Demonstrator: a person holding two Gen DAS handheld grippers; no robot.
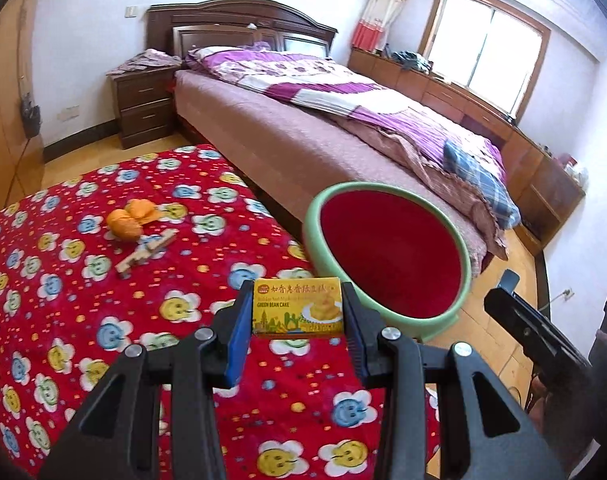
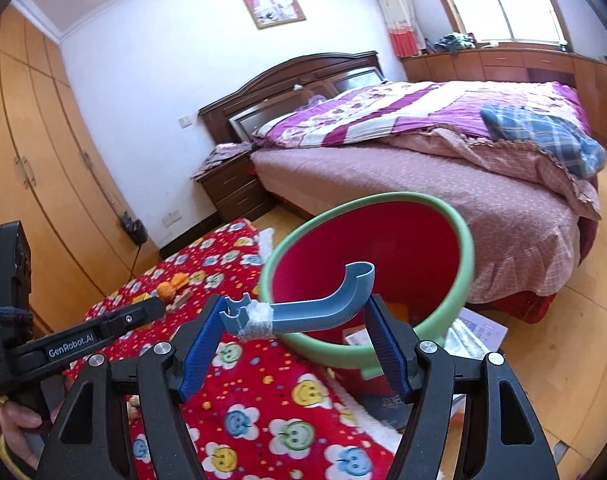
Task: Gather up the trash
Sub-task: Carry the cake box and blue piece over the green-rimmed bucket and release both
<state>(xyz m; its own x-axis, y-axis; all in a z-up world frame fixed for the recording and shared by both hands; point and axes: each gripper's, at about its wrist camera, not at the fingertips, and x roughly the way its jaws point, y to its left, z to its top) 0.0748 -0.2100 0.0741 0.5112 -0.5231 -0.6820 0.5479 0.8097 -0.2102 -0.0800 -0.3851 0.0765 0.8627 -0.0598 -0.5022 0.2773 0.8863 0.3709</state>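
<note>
The green bean cake box (image 1: 298, 307), yellow and upright, sits pinched between the blue pads of the left gripper (image 1: 297, 312), held above the red flower-print cloth (image 1: 103, 320) on the desk. Just beyond it stands the bin (image 1: 387, 256), green-rimmed with a red interior, tilted at the desk's edge; paper scraps lie inside it. The right gripper (image 2: 303, 320) clamps a curved blue plastic piece (image 2: 323, 304), one end wrapped in white tape, its hooked end over the bin's mouth. Farther back on the cloth lie orange peel (image 1: 129, 220) and a wooden piece (image 1: 147, 252), touching. A bed (image 1: 303, 128) with purple bedding stands beyond the desk, a nightstand (image 1: 143, 104) beside it.
</note>
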